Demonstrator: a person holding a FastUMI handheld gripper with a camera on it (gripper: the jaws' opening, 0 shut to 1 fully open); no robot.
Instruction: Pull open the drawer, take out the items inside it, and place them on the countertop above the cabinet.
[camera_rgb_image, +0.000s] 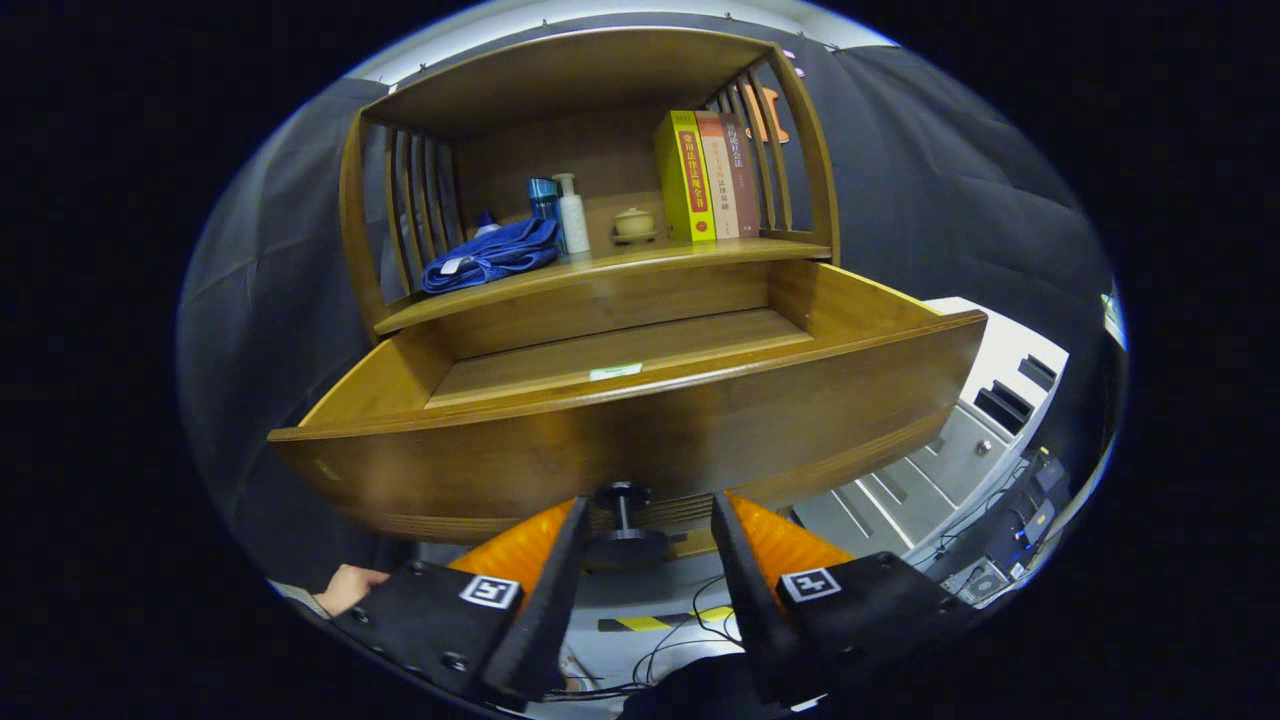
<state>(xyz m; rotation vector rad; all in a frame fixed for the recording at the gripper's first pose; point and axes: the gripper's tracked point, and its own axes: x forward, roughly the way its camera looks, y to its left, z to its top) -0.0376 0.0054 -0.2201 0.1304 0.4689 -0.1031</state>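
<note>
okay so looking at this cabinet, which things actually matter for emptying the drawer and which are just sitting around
Part of the job:
- drawer, pulled open
- drawer knob, between the open gripper fingers, not clamped
- countertop above it
- small label on the drawer floor

Just lying about:
- blue cloth
- pump bottle
- blue flask
- lidded cup
- books

Wooden pull-out drawer (640, 440): front panel hides the near part of its floor, so contents there can't be judged. Small pale sticker (615, 371) on the drawer floor is too small to make out. Dark round knob (622, 520) sits between the fingers of the handheld gripper (648, 535); contact with either finger unclear. Dark blue cylindrical bottle (543, 200) partly hidden behind folded blue cloth (490, 256). Person's hand (347, 587) mostly cut off beside the gripper body.
</note>
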